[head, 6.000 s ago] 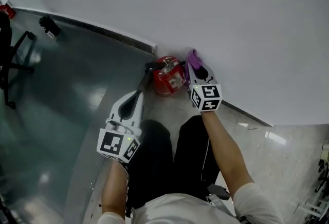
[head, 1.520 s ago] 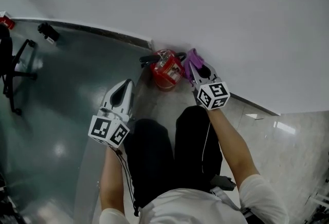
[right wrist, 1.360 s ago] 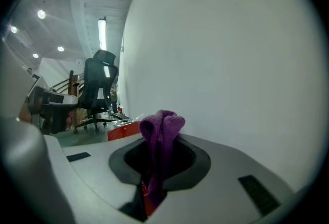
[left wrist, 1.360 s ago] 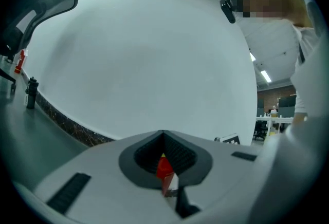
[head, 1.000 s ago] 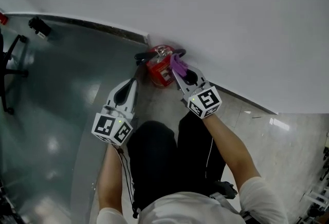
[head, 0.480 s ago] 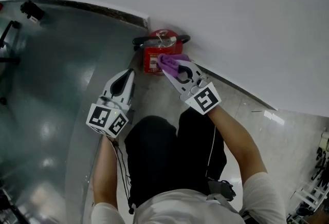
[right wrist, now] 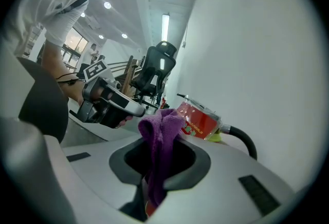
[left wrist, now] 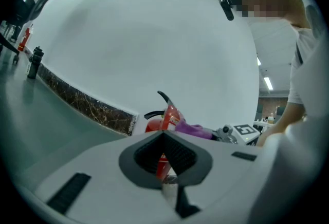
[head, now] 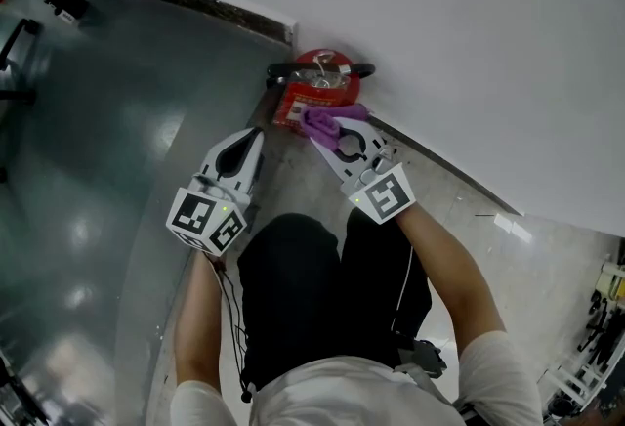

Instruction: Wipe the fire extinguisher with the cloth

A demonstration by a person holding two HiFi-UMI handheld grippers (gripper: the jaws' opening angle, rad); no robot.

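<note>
The red fire extinguisher (head: 318, 88) stands on the floor against the white wall, its black hose (head: 293, 72) lying across the top. My right gripper (head: 322, 126) is shut on the purple cloth (head: 326, 120), which presses on the extinguisher's near side by the label. The right gripper view shows the cloth (right wrist: 160, 141) bunched between the jaws, just short of the extinguisher (right wrist: 199, 120). My left gripper (head: 256, 134) hovers left of the extinguisher, jaws together with nothing in them. In the left gripper view, the extinguisher (left wrist: 168, 115) and cloth (left wrist: 193, 128) are ahead.
A dark stone baseboard (head: 195, 4) runs along the wall's foot. A small black object (head: 64, 0) stands by it at far left. The person's dark-trousered legs (head: 322, 287) are right behind both grippers. An office chair (right wrist: 157, 71) stands farther back.
My right gripper carried the cloth from the extinguisher's right side across to its near face and label. The left gripper drew back from the hose and holds to the left.
</note>
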